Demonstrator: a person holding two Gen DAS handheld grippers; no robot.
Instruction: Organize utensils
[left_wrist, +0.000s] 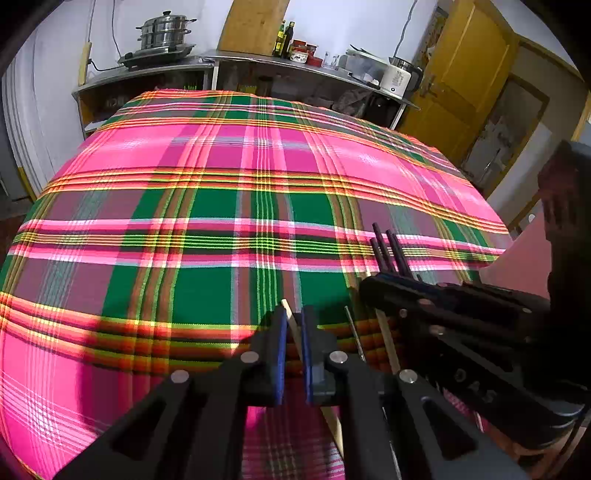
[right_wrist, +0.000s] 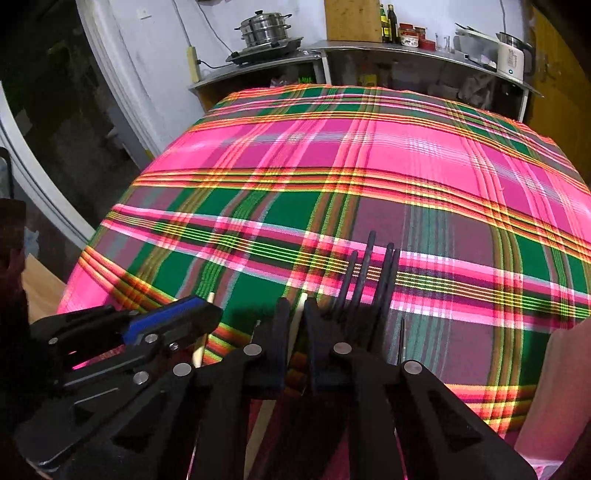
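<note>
My left gripper (left_wrist: 293, 325) is shut on a pale wooden chopstick (left_wrist: 290, 317) that sticks up between its blue pads. My right gripper (right_wrist: 295, 314) is shut on another pale chopstick (right_wrist: 300, 310). The two grippers are side by side near the front edge of the plaid tablecloth (left_wrist: 221, 166). The right gripper shows at the right of the left wrist view (left_wrist: 443, 295), and the left gripper shows at the left of the right wrist view (right_wrist: 173, 321). Several black chopsticks (right_wrist: 369, 269) stand upright just right of the right gripper; they also show in the left wrist view (left_wrist: 388, 251). Their holder is hidden.
A thin metal stick (left_wrist: 354, 332) and one more wooden stick (left_wrist: 386, 336) stand between the grippers. A steel counter (left_wrist: 207, 62) at the back carries a steamer pot (left_wrist: 164, 29), bottles and a white kettle (left_wrist: 397, 79). A yellow door (left_wrist: 469, 74) is at the right.
</note>
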